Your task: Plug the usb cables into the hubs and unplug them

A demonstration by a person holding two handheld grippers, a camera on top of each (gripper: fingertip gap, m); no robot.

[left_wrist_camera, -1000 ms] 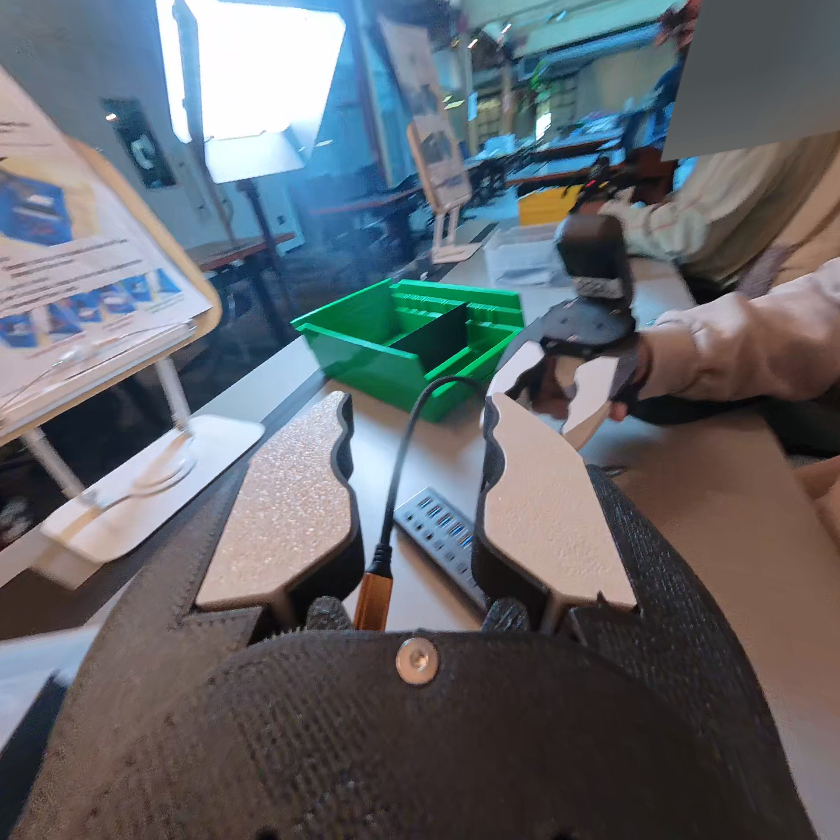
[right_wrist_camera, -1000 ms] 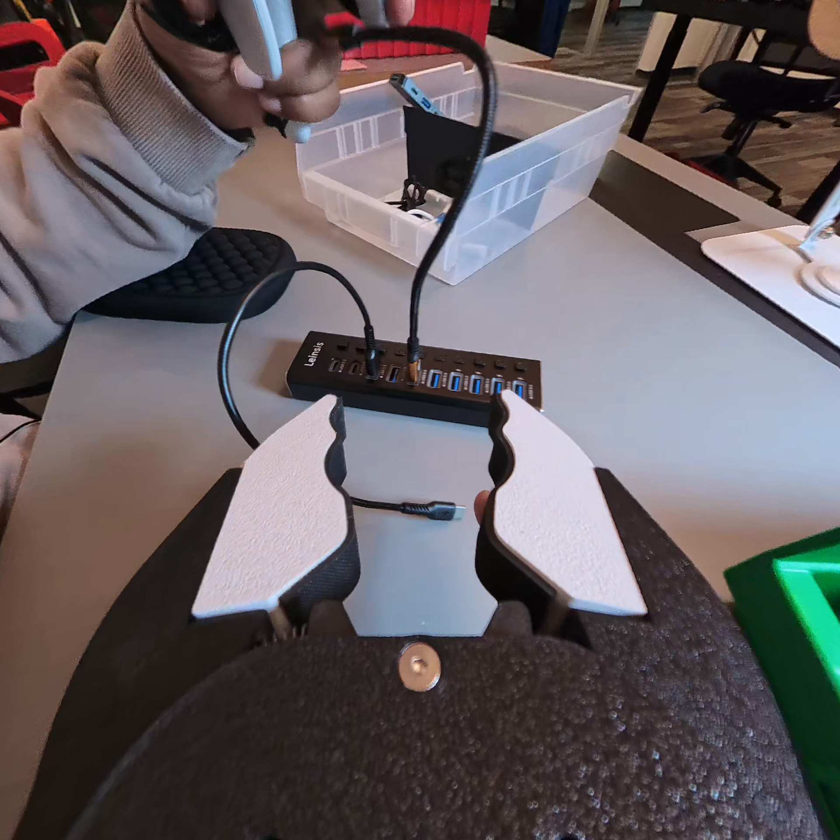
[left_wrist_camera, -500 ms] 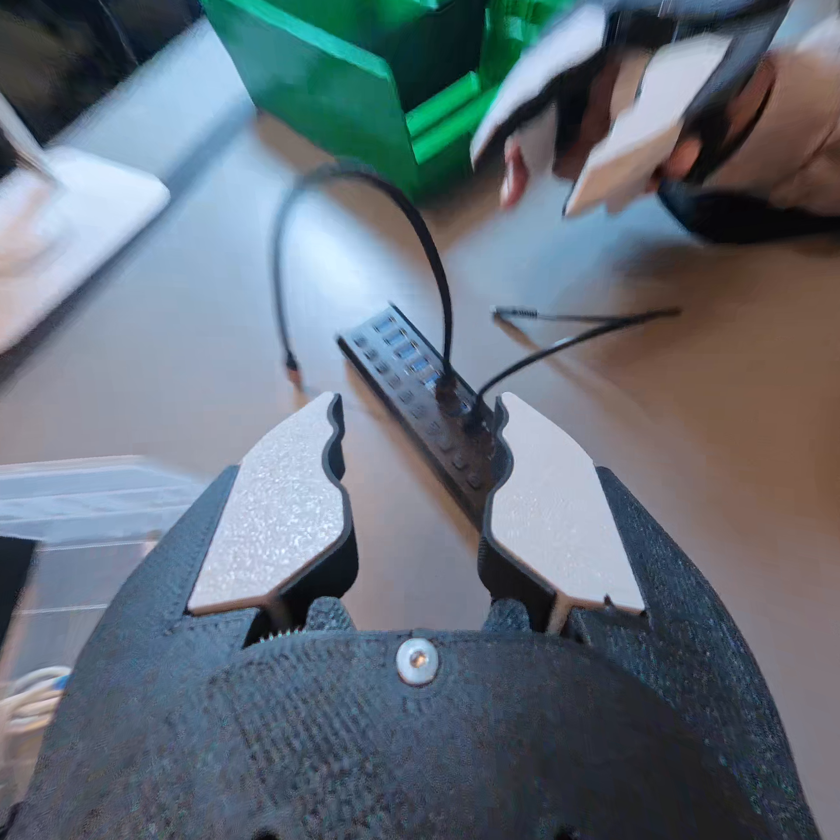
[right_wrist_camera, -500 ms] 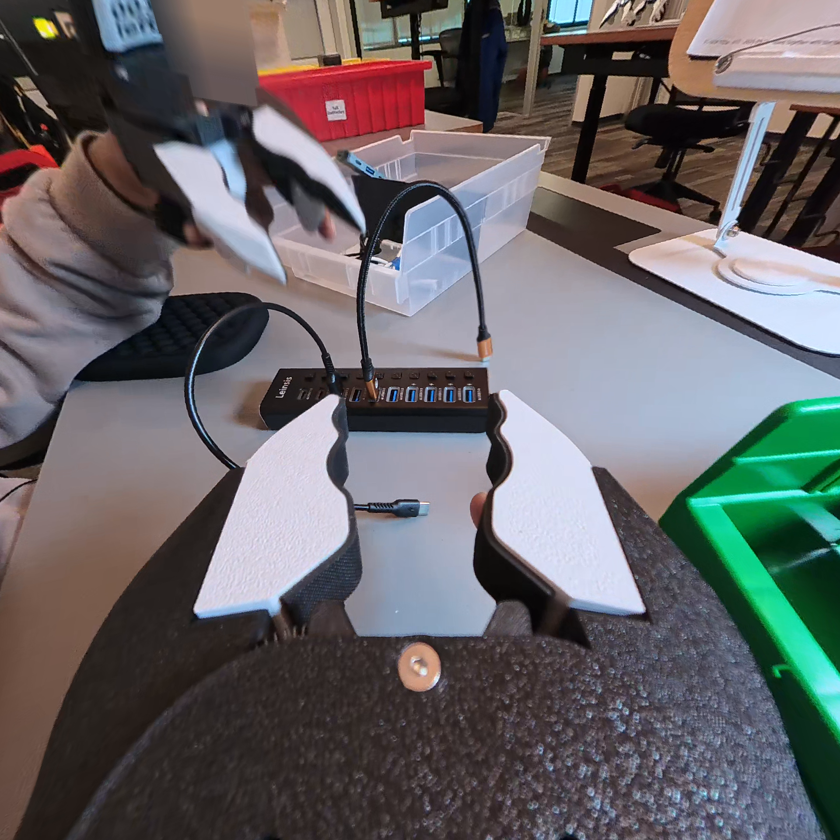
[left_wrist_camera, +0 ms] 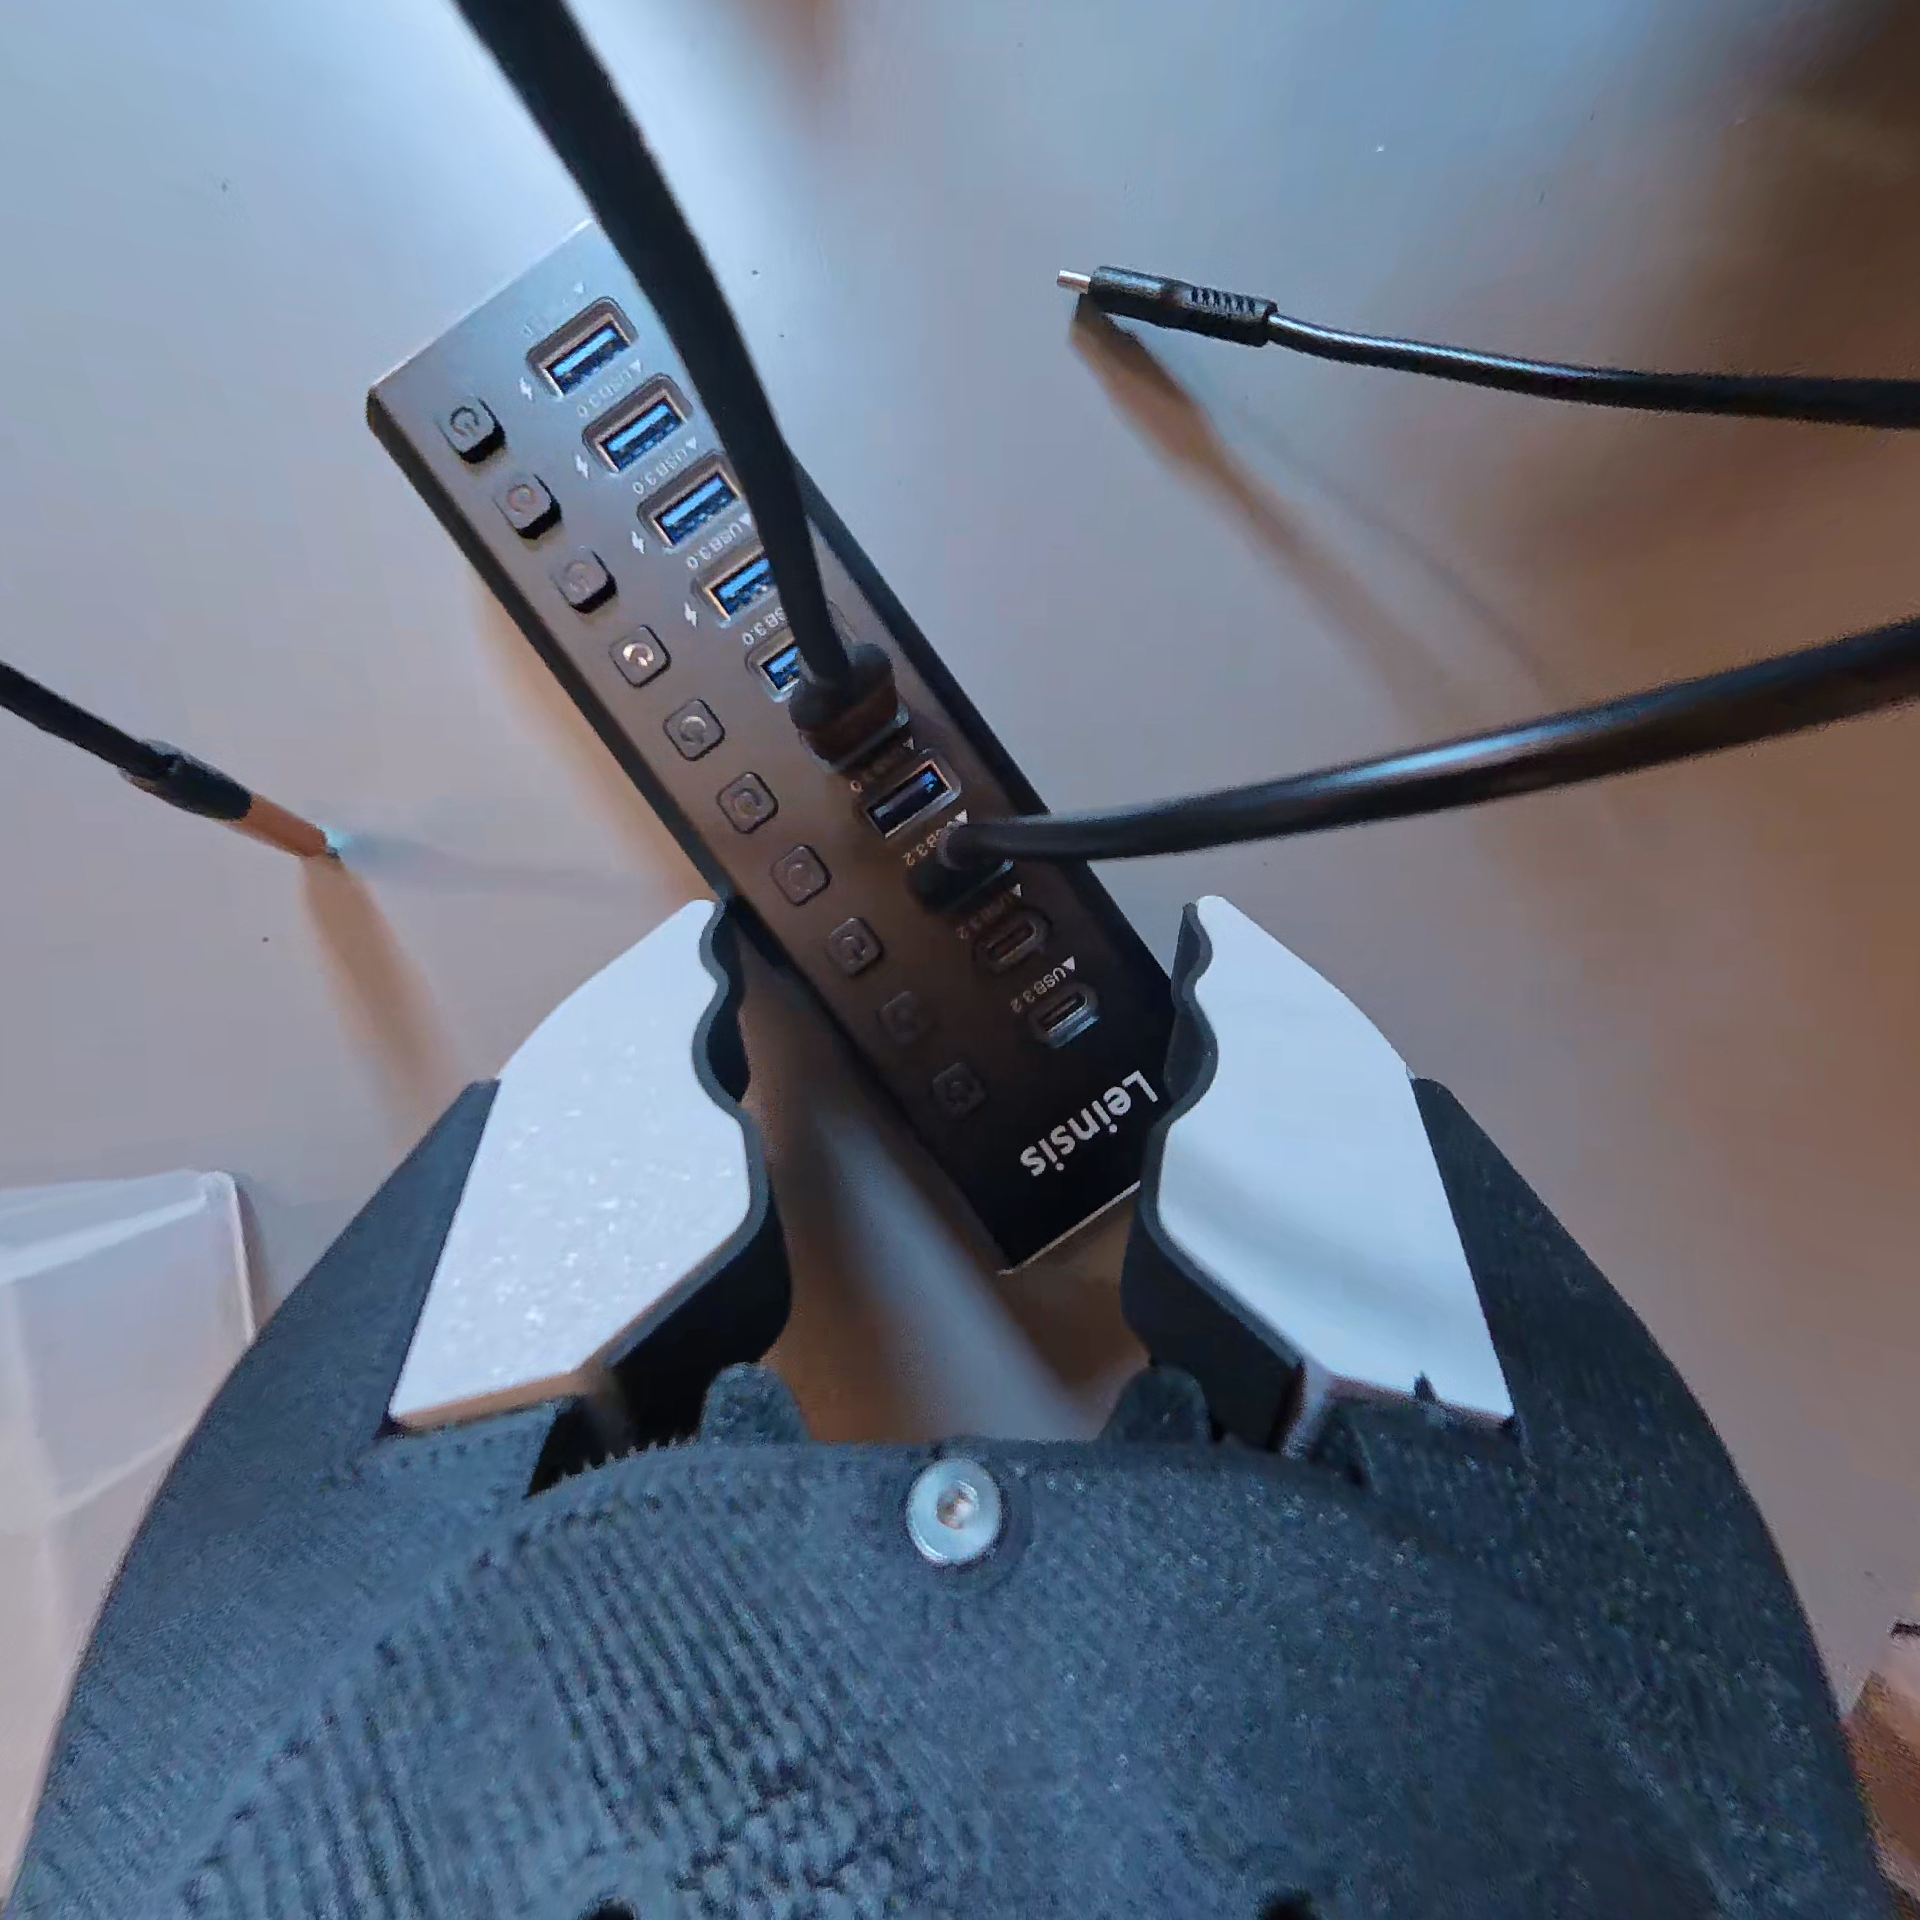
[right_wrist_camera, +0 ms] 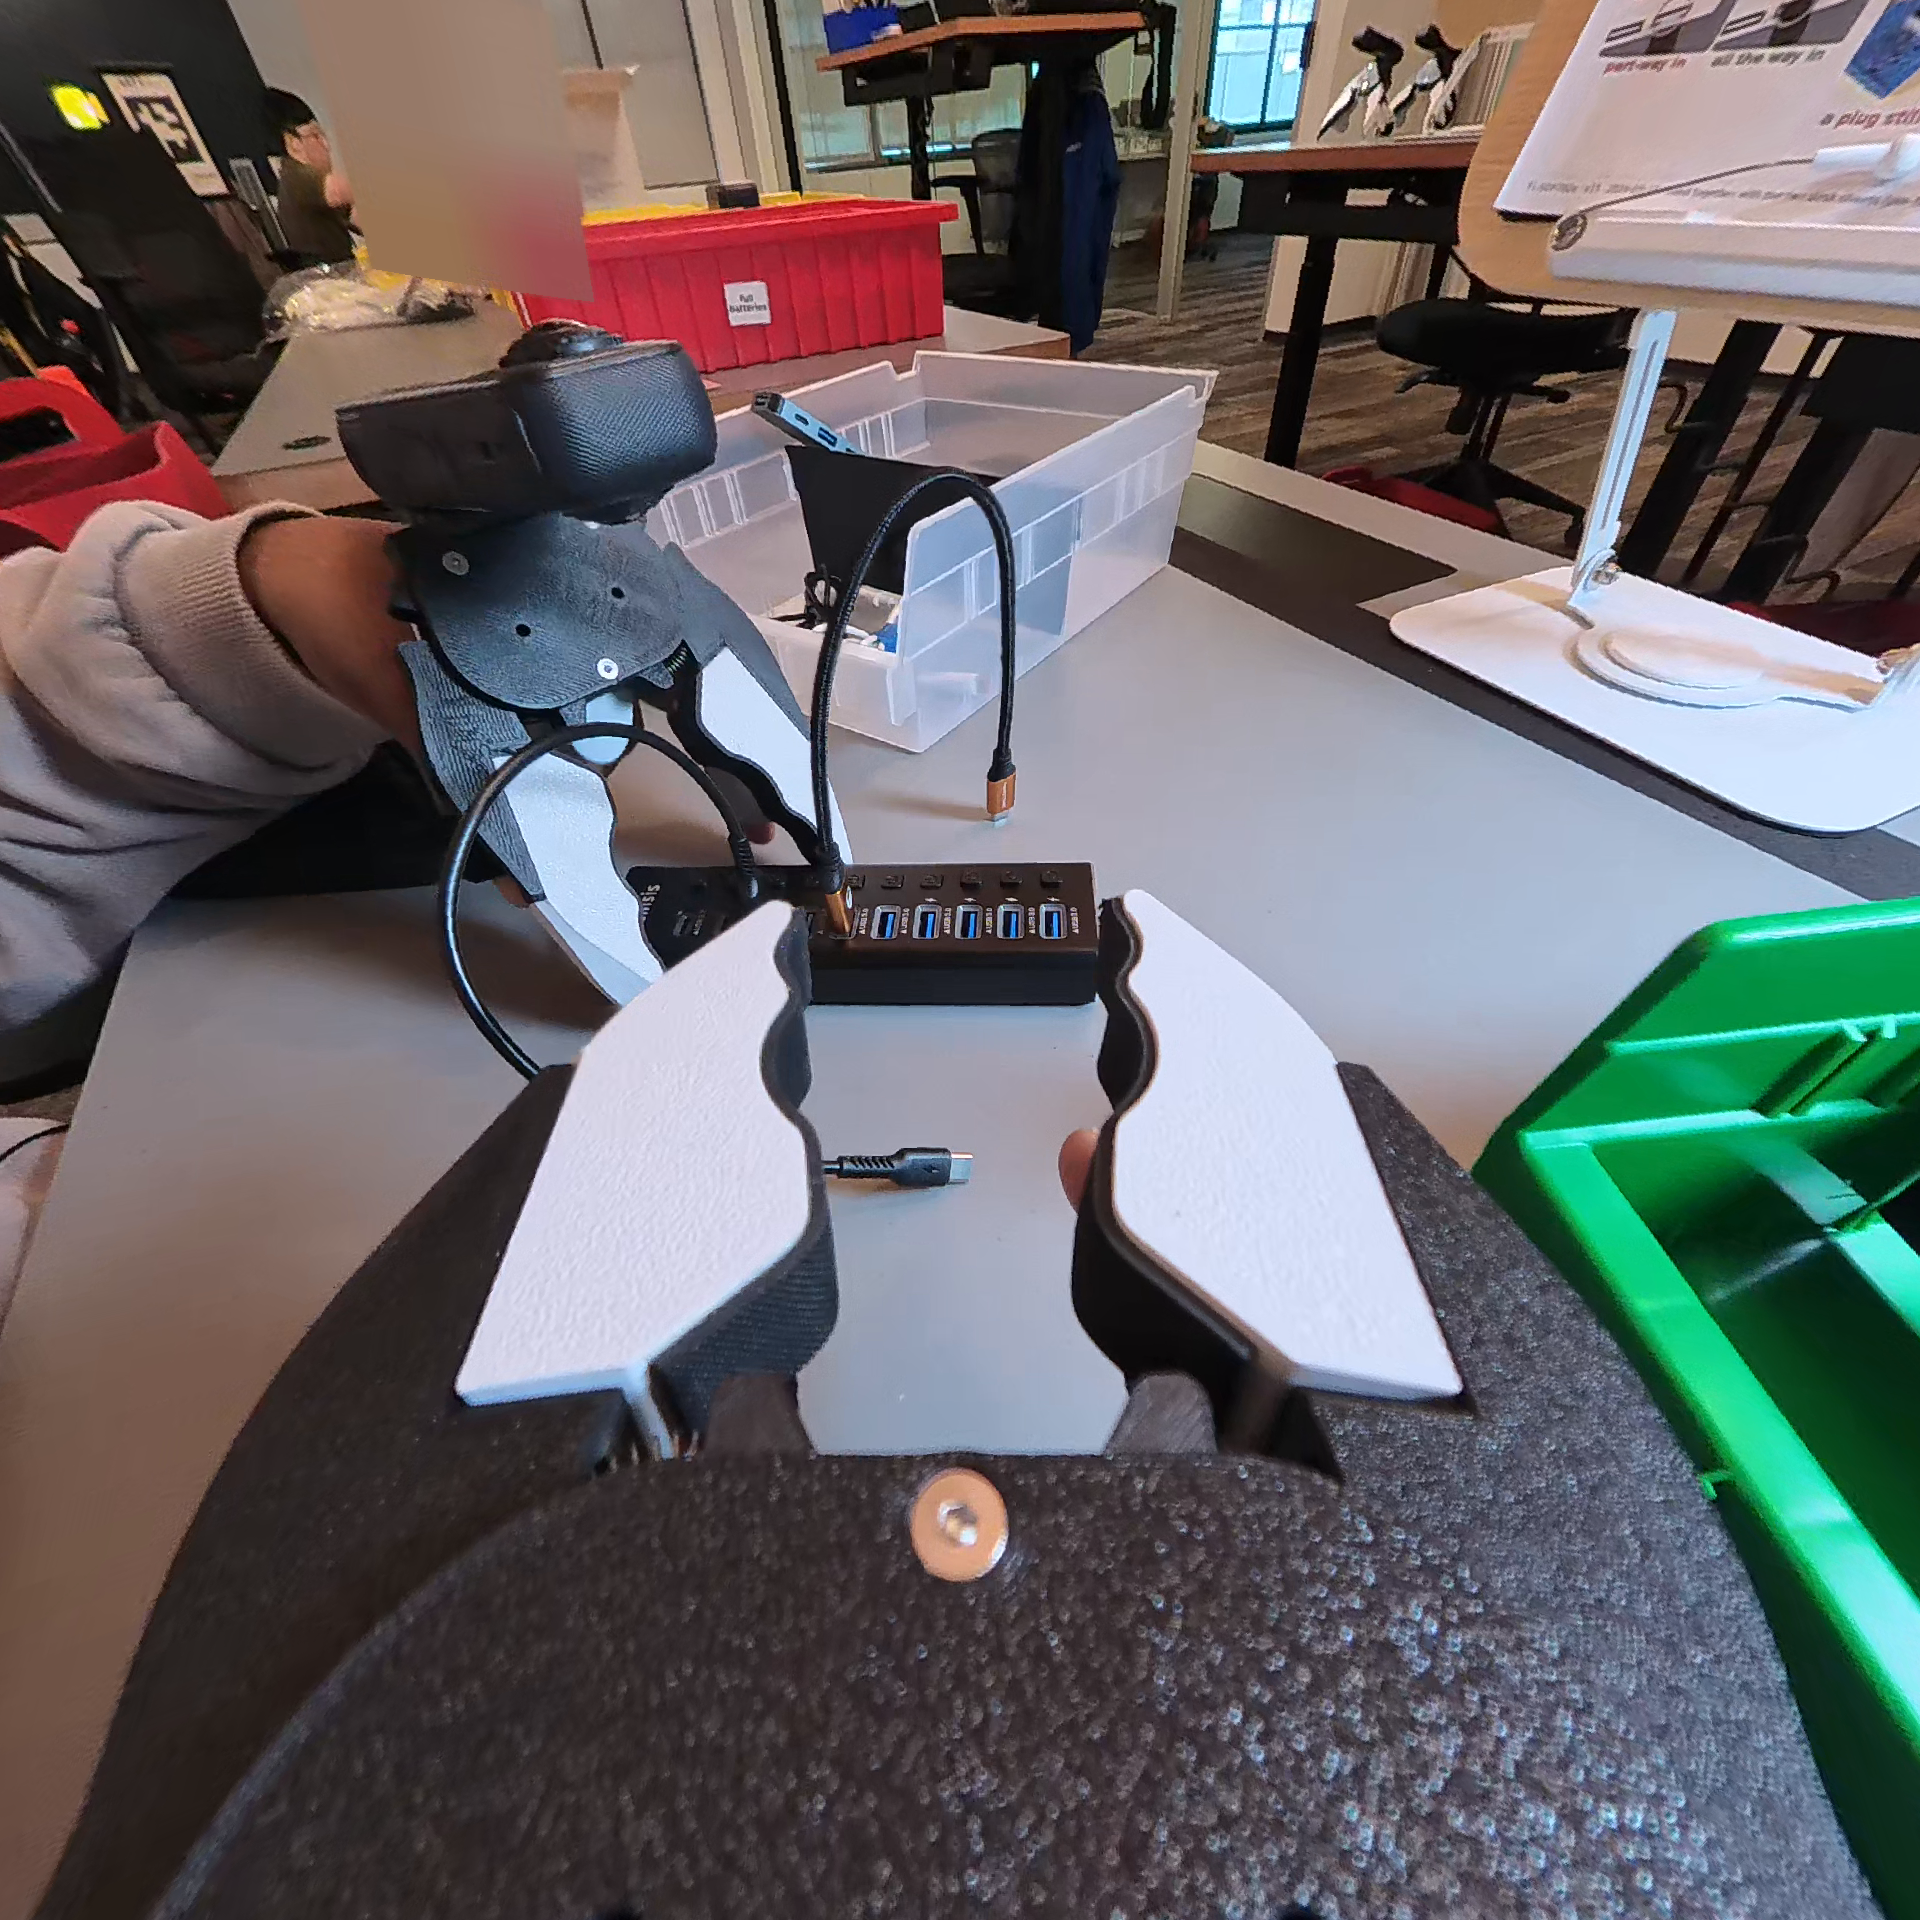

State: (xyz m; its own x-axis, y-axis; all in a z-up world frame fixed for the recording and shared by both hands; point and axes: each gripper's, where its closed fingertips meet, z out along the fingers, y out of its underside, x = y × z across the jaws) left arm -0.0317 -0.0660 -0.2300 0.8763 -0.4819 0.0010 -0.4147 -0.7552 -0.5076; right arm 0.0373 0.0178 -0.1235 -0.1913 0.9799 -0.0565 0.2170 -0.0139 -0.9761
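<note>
A black USB hub lies on the grey table. A braided cable with a copper plug and a thin black cable are plugged into it. My left gripper is open, and its fingers straddle the hub's near end. The braided cable's loose copper end and the thin cable's loose plug rest on the table. In the right wrist view, my right gripper is open and empty just short of the hub, with the loose plug between its fingers. The left gripper sits at the hub's left end.
A clear plastic bin with cables stands behind the hub. A green bin is close on the right. A white stand base is at the far right, and a red bin is on a table behind. About 15 cm separates my left fingertips from my right.
My left gripper let go of the braided cable's copper end, swung down and now straddles the hub's end. The copper end now rests on the table. My right gripper stayed open, almost still.
</note>
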